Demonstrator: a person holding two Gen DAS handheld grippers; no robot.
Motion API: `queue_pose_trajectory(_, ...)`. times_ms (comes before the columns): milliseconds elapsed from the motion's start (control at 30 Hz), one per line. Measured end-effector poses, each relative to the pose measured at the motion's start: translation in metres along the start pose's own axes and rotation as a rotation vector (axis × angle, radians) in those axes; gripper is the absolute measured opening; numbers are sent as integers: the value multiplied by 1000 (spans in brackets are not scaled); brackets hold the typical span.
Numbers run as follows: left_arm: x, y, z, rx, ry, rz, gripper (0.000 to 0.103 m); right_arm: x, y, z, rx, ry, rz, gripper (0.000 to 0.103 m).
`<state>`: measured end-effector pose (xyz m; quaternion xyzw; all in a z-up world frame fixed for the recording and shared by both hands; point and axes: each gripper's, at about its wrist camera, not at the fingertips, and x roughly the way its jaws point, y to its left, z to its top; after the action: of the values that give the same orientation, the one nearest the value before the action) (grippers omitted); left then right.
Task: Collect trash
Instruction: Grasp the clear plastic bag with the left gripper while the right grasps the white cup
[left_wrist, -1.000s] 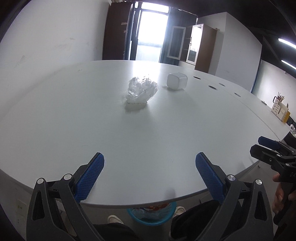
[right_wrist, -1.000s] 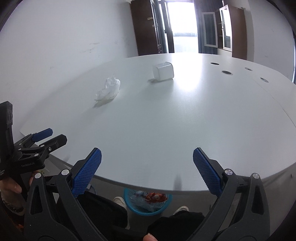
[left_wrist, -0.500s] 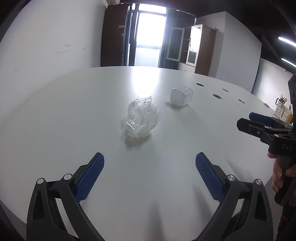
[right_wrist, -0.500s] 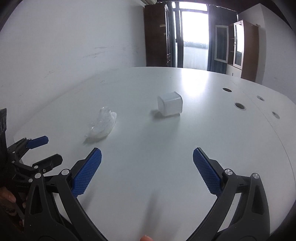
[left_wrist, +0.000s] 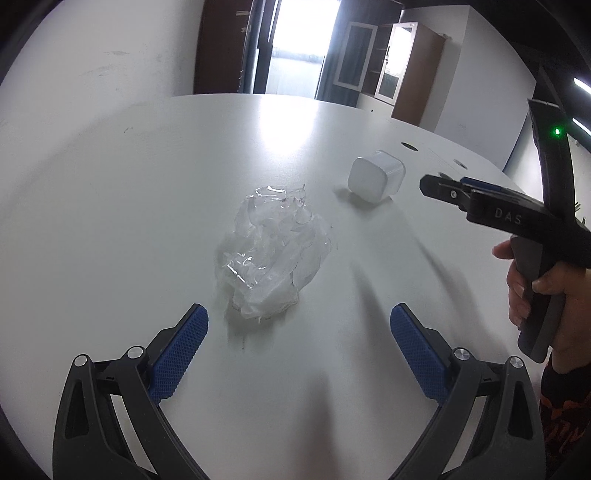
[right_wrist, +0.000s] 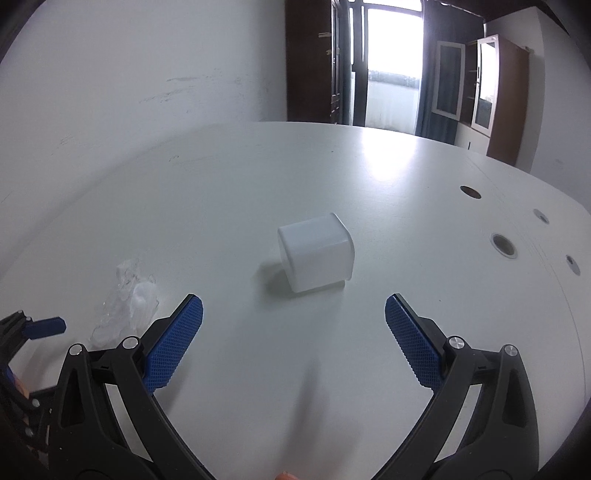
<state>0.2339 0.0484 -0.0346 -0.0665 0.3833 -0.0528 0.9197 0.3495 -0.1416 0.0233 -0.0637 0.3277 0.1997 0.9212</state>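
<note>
Both claws are found advanced over the desk since earlier. Left claw, spread apart, is held before crumpled clear plastic; right claw, likewise apart, before the white tub lying tipped.

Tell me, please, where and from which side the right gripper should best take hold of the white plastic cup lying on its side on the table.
Probably across the white cup's two flat side walls, coming straight forward and down. It lies on its side, centred ahead of the open right gripper, whose gap looks wider than the cup. Its rounded-square body offers parallel faces, and the crumpled clear plastic lies well to the left.
</note>
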Motion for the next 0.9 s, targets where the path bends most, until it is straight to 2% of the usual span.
queue_pose_trajectory(200, 26, 9, 23, -24, 48, 14, 93, 41, -6, 15, -10, 43, -24, 93)
queue_pose_trajectory(300, 40, 14, 33, -19, 78, 12, 86, 55, -10, 20, -16, 48, -40, 87)
queue_pose_trajectory(367, 48, 14, 37, 21, 84, 18, 72, 63, -11, 20, -2, 61, -37, 85)
queue_pose_trajectory(467, 55, 16, 42, 44, 82, 14, 66, 73, -14, 22, 10, 84, -31, 85)
queue_pose_trajectory(500, 56, 18, 43, 41, 80, -1, 65, 76, -15, 23, 12, 88, -37, 83)
queue_pose_trajectory(533, 56, 19, 44, 35, 74, -6, 58, 79, -17, 24, 15, 96, -43, 81)
queue_pose_trajectory(700, 50, 23, 41, 17, 50, -27, 50, 92, -21, 21, 25, 127, -36, 61)
queue_pose_trajectory(733, 50, 23, 42, 23, 48, -22, 48, 93, -22, 20, 26, 125, -41, 60)
queue_pose_trajectory(800, 49, 21, 41, 36, 32, -12, 39, 92, -23, 19, 32, 122, -37, 60)
queue_pose_trajectory(833, 45, 22, 39, 39, 25, -13, 27, 92, -24, 19, 39, 121, -35, 60)
queue_pose_trajectory(867, 44, 22, 37, 40, 23, -9, 19, 91, -26, 18, 47, 118, -33, 60)
queue_pose_trajectory(900, 45, 23, 36, 41, 24, -6, 18, 90, -28, 18, 56, 116, -32, 60)
